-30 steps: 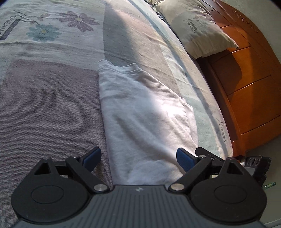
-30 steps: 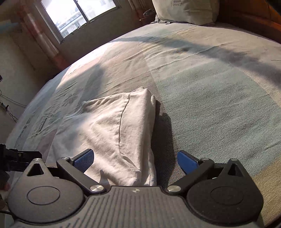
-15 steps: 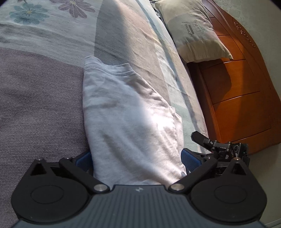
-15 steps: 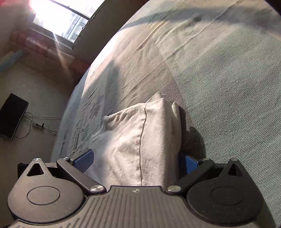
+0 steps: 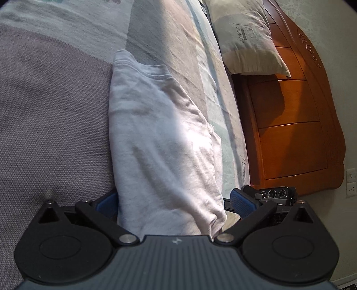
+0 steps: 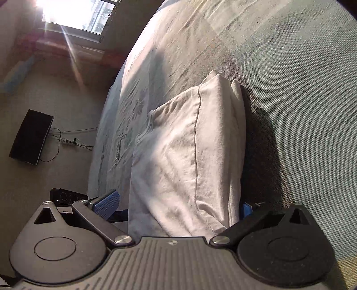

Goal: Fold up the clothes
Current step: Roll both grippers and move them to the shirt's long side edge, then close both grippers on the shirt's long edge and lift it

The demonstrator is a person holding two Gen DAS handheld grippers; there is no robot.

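A folded white garment (image 5: 160,138) lies lengthwise on the bed, hem end far from the left wrist camera. My left gripper (image 5: 174,201) is open and straddles its near end, one blue pad (image 5: 242,200) showing on the right while the left one is mostly hidden behind cloth. From the opposite end, my right gripper (image 6: 176,206) is open too, with the bunched white garment (image 6: 189,156) filling the gap between its fingers. Its left pad (image 6: 106,204) stands clear of the cloth. The cloth covers most of the right one.
The bed (image 5: 51,116) has a grey and floral cover. A pillow (image 5: 245,38) rests against the orange wooden headboard (image 5: 296,125). The bed's edge runs close to the garment. On the floor lie a black panel (image 6: 31,136) and cables under a bright window (image 6: 73,13).
Both grippers have come forward onto the garment's two ends, so the cloth now sits deep between their open fingers. The right wrist view has tilted toward the floor and window.
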